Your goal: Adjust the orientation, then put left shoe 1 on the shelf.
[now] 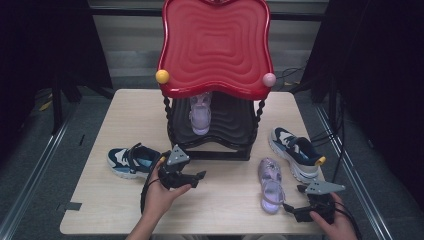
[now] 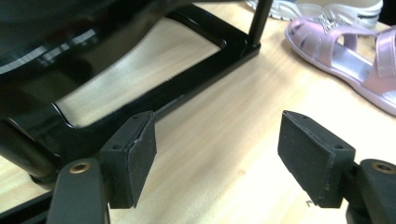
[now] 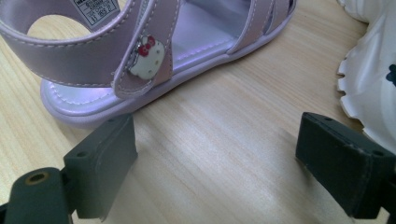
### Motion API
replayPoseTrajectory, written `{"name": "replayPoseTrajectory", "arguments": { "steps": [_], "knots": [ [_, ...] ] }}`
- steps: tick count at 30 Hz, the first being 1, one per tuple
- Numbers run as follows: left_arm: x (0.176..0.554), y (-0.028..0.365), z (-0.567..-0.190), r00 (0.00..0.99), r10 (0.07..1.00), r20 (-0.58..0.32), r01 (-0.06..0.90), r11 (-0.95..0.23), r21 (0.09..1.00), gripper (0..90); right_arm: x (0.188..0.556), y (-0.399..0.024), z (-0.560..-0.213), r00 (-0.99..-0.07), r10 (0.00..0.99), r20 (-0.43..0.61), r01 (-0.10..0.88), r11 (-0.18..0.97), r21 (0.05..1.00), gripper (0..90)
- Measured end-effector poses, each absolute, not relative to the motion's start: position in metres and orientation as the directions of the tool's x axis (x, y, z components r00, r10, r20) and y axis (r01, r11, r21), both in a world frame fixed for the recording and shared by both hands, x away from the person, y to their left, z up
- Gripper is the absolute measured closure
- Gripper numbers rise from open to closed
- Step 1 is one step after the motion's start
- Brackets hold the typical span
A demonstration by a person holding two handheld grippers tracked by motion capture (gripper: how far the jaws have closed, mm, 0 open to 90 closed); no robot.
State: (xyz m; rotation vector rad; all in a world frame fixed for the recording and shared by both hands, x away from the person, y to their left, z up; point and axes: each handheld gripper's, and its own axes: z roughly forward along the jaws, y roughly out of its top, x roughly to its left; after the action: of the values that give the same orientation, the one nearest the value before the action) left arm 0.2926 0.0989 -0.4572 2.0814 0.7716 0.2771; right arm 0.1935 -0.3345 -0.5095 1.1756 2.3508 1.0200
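Note:
A purple sandal lies on the wooden table right of centre; its mate stands on the black lower shelf of a red-topped rack. My left gripper hovers open just in front of the rack's base, jaws pointing right. In the left gripper view the gripper has bare table between its pads, with the rack's black frame to the left and the sandal at upper right. My right gripper is open near the sandal's heel. The right gripper view shows the gripper just short of the sandal's heel strap.
A blue and white sneaker lies left of the rack, close to my left hand. Its mate lies on the right, beyond the sandal; its white sole is at the right gripper view's right edge. The table's front edge is near both hands.

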Motion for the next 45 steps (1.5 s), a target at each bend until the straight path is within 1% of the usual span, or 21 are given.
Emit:
{"name": "replayPoseTrajectory", "arguments": {
  "steps": [7, 9, 14, 17, 18, 20, 23, 26, 32, 34, 37, 38, 45],
  "knots": [
    [0.289, 0.101, -0.468, 0.8, 0.594, -0.085, 0.429, -0.467, 0.773, 27.6, 0.194, -0.335, -0.51, -0.611, 0.791, 0.029, 0.562, 0.408, 0.719, 11.6],
    [0.287, 0.102, -0.47, 0.808, 0.585, -0.067, 0.419, -0.492, 0.763, 27.0, 0.194, -0.335, -0.51, -0.611, 0.791, 0.028, 0.562, 0.408, 0.719, 11.6],
    [0.284, 0.105, -0.479, 0.822, 0.561, -0.103, 0.428, -0.487, 0.761, 26.7, 0.194, -0.335, -0.509, -0.611, 0.791, 0.028, 0.562, 0.409, 0.719, 11.6],
    [0.284, 0.107, -0.483, 0.825, 0.556, -0.101, 0.428, -0.499, 0.754, 26.3, 0.194, -0.335, -0.51, -0.611, 0.791, 0.029, 0.562, 0.408, 0.719, 11.6],
    [0.284, 0.107, -0.488, 0.823, 0.556, -0.117, 0.439, -0.493, 0.751, 26.3, 0.194, -0.335, -0.51, -0.611, 0.791, 0.029, 0.562, 0.408, 0.719, 11.6],
    [0.284, 0.108, -0.49, 0.825, 0.553, -0.118, 0.441, -0.498, 0.747, 26.2, 0.194, -0.335, -0.51, -0.611, 0.791, 0.029, 0.562, 0.408, 0.719, 11.6],
    [0.283, 0.107, -0.496, 0.831, 0.544, -0.115, 0.438, -0.514, 0.738, 26.0, 0.194, -0.335, -0.51, -0.611, 0.791, 0.03, 0.562, 0.408, 0.719, 11.6],
    [0.281, 0.103, -0.503, 0.843, 0.53, -0.093, 0.424, -0.548, 0.721, 25.7, 0.194, -0.335, -0.509, -0.611, 0.791, 0.029, 0.563, 0.408, 0.719, 11.6],
    [0.279, 0.1, -0.505, 0.86, 0.505, -0.076, 0.395, -0.564, 0.726, 23.4, 0.194, -0.335, -0.51, -0.611, 0.791, 0.029, 0.562, 0.408, 0.719, 11.6],
    [0.278, 0.1, -0.507, 0.875, 0.481, -0.051, 0.359, -0.575, 0.735, 20.7, 0.194, -0.335, -0.509, -0.61, 0.792, 0.027, 0.563, 0.409, 0.718, 11.6],
    [0.276, 0.1, -0.508, 0.876, 0.479, -0.045, 0.355, -0.58, 0.733, 18.3, 0.194, -0.335, -0.51, -0.611, 0.791, 0.03, 0.562, 0.408, 0.719, 11.6],
    [0.275, 0.099, -0.508, 0.882, 0.47, -0.03, 0.341, -0.593, 0.729, 17.3, 0.194, -0.335, -0.509, -0.609, 0.792, 0.026, 0.563, 0.409, 0.718, 11.4],
    [0.273, 0.099, -0.508, 0.879, 0.476, -0.039, 0.351, -0.588, 0.729, 15.2, 0.195, -0.334, -0.509, -0.591, 0.806, 0.021, 0.571, 0.4, 0.717, 11.0]
  ]
}}
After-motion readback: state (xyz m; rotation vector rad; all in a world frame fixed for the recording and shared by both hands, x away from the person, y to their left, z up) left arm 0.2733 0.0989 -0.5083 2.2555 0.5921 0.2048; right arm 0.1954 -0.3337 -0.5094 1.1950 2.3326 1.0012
